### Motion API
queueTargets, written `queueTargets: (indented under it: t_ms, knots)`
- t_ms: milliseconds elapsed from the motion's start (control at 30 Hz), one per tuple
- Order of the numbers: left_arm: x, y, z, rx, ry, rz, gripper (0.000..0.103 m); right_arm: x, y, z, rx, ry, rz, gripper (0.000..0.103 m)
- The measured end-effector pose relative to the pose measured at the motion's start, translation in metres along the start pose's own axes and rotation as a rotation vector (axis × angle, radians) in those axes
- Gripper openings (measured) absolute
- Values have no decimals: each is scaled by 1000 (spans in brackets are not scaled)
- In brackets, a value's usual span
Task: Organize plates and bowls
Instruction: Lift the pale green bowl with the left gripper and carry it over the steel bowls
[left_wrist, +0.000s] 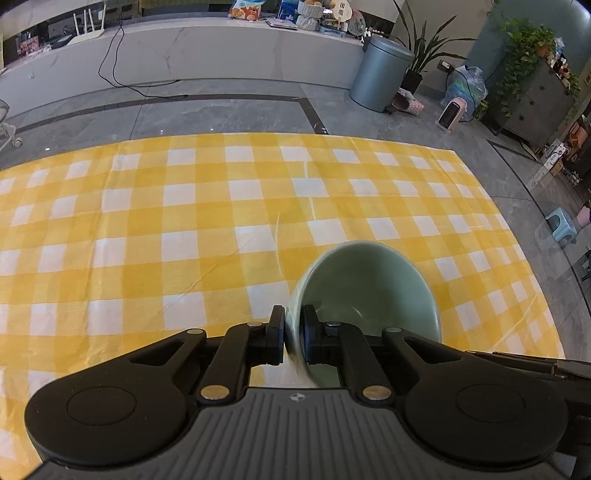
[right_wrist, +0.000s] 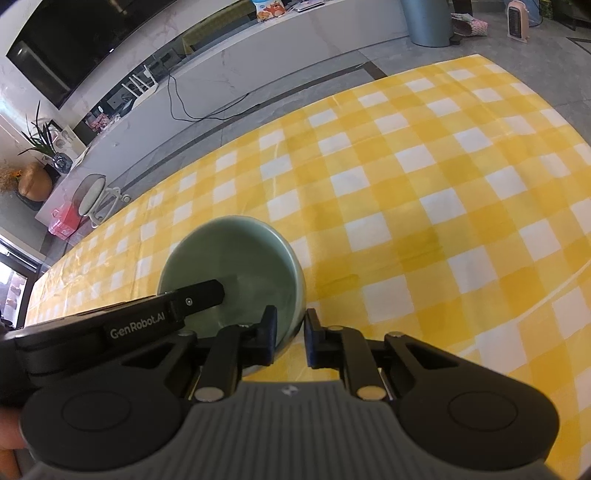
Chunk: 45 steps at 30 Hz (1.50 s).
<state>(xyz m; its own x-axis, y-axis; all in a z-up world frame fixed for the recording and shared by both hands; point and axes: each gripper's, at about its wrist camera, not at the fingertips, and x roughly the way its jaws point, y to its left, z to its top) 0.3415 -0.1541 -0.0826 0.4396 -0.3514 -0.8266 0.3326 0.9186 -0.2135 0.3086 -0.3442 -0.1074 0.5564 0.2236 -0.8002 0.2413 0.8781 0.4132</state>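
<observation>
Pinching the green bowl (left_wrist: 369, 284) rim, left gripper (left_wrist: 293, 334) jaws, right gripper (right_wrist: 290, 332) jaws straddling it (contact unclear), checked cloth (left_wrist: 147, 221) beneath.

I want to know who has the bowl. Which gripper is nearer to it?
Left. The left gripper is shut on the green bowl's rim. The right gripper straddles the opposite rim with a visible gap.
</observation>
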Motion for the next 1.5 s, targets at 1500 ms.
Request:
queueTargets:
  t_ms: [1500]
  knots:
    - [-153,-36,-92,-44,62,-10,11,-164,48,-117,-186,14,74,12]
